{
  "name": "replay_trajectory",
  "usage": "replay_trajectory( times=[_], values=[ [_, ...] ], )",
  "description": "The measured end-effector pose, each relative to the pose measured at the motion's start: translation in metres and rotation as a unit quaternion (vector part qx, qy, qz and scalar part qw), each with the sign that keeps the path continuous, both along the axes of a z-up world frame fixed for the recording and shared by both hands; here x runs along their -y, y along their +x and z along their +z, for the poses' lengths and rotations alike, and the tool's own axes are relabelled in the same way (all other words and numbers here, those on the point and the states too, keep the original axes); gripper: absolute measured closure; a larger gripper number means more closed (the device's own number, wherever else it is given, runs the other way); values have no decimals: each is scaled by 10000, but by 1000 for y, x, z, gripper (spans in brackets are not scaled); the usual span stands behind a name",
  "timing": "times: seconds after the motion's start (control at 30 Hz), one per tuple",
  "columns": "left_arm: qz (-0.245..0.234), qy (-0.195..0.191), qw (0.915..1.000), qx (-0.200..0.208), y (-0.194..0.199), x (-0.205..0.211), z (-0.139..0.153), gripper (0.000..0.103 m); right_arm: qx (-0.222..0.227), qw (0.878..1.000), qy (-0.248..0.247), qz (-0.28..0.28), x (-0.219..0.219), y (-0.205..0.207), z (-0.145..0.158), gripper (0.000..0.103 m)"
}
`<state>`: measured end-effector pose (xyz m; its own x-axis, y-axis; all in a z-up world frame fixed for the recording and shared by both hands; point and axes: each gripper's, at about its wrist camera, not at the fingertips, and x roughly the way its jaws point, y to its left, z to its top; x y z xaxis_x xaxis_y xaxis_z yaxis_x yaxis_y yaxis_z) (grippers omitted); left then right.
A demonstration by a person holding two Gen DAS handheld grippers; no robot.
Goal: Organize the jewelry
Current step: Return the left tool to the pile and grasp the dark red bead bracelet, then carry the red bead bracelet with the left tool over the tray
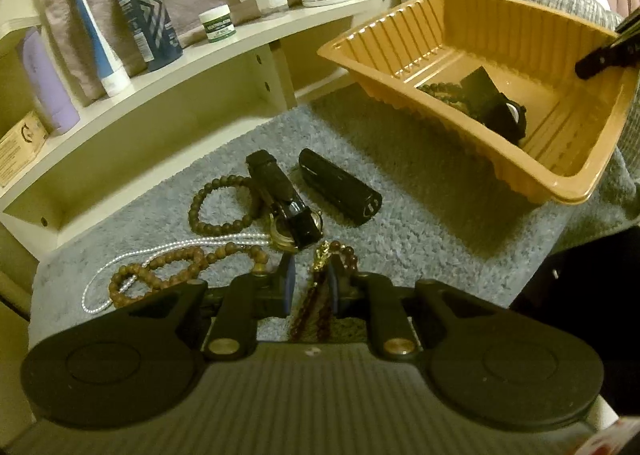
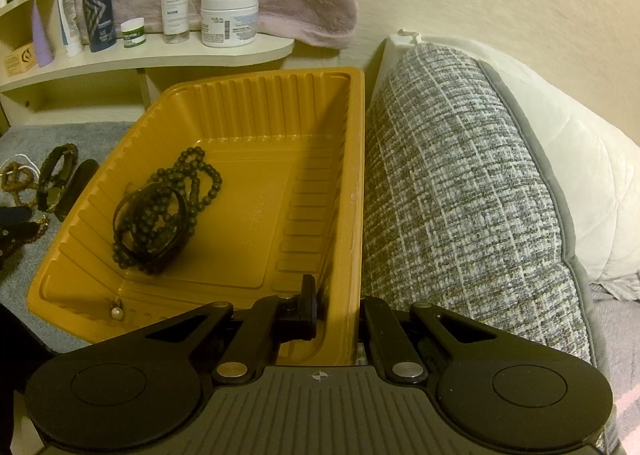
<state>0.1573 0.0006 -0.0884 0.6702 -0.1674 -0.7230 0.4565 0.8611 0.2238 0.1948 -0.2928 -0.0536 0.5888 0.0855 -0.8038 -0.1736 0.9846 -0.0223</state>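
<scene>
An orange plastic tray point(image 1: 568, 159) point(image 2: 336, 175) sits tilted on a grey mat, with dark bead bracelets point(image 2: 188, 183) and a black watch point(image 1: 504, 115) inside. My right gripper point(image 2: 336, 295) is shut on the tray's right wall, one finger inside, one outside. My left gripper point(image 1: 312, 275) is closed on a dark red bead strand with a gold piece point(image 1: 322, 259). On the mat ahead lie brown bead bracelets point(image 1: 216, 211), a pearl strand point(image 1: 168, 255), a black watch point(image 1: 288, 207) and a black case point(image 1: 340, 187).
A cream shelf point(image 1: 160, 79) holds bottles, tubes and jars point(image 2: 230, 19) at the back left. A grey woven cushion point(image 2: 460, 195) and a white pillow point(image 2: 580, 183) press against the tray's right side. A small pearl earring point(image 2: 116, 311) lies in the tray's near corner.
</scene>
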Motion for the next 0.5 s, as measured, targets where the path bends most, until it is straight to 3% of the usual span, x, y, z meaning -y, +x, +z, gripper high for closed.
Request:
replay_trajectory(
  times=[0.13, 0.5],
  values=[
    [-61, -18, 9999, -78, 3, 1, 0, 96, 2, 10000, 0, 1, 0, 0, 0, 99],
    [-122, -70, 9996, 251, -6, -1, 31, 97, 7, 10000, -2, 4, 0, 0, 0, 99]
  ],
)
